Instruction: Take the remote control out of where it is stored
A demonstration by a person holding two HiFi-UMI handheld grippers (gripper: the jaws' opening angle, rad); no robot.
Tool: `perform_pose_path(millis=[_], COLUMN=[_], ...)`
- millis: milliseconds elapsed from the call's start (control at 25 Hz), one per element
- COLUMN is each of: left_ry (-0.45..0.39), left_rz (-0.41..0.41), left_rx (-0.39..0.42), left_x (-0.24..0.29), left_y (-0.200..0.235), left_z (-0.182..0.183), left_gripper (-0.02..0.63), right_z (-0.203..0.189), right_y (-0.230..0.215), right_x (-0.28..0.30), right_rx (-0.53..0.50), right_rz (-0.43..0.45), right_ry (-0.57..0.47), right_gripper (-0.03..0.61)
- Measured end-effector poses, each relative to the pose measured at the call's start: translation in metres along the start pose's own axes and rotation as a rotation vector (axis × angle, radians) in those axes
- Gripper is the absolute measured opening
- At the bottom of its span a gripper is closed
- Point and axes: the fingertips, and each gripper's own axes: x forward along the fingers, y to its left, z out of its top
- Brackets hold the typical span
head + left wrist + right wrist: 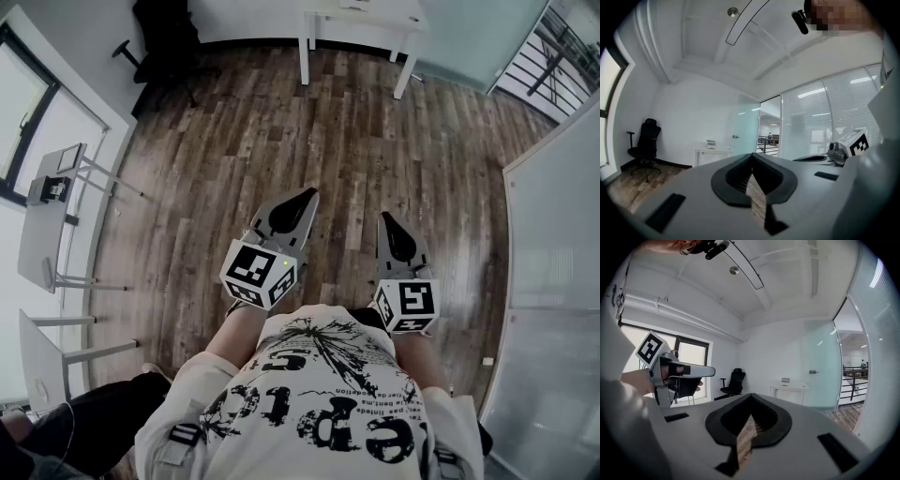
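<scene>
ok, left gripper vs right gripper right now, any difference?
Pose: the left gripper slants toward the right in the head view, while the right gripper points nearly straight ahead.
Reach: the left gripper's tip sits farther forward than the right gripper's.
Both are shut, empty, and held over the wood floor.

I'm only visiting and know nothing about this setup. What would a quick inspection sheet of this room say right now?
Surface: brown wooden plank floor; no worktop under the claws.
Job's things: nothing seen.
Clutter: nothing seen.
Grippers: left claw shut, empty; right claw shut, empty; both held side by side above the floor.
Cables: nothing seen.
Surroundings: white desk by the far wall, black office chair in the corner, frosted glass partition.
</scene>
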Motion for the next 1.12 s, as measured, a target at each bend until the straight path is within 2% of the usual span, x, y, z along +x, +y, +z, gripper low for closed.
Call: perform_pose_path(millis=[440,600,840,1120], left_ry=[0.003,0.003,0.024,0.033], left_rz=[0.018,0.01,0.01,0.051], left_rx=[0.037,0.028,-0.017,-0.02], left_x=[-0.006,-0.014,-0.002,0.033], left_y=[0.015,0.024,0.038,0.047], left_z=[0.002,-0.003,-0.015,-0.017], left_gripper=[0.008,0.008,0.008,0.008], right_z=[0.002,-0.005,-0.016,-0.017], right_y=[0.006,0.016,0.024,-0.012], right_x=[0.009,0.017,0.03,0.074], right_rx=[0.017,0.029,-0.004,0.024], right_rz=[-0.011,-0.017,0.017,0.1], right_ry=[0.003,0.012,0.039,0.034], right_gripper=[-0.005,-0.005,-0.005,-0.005])
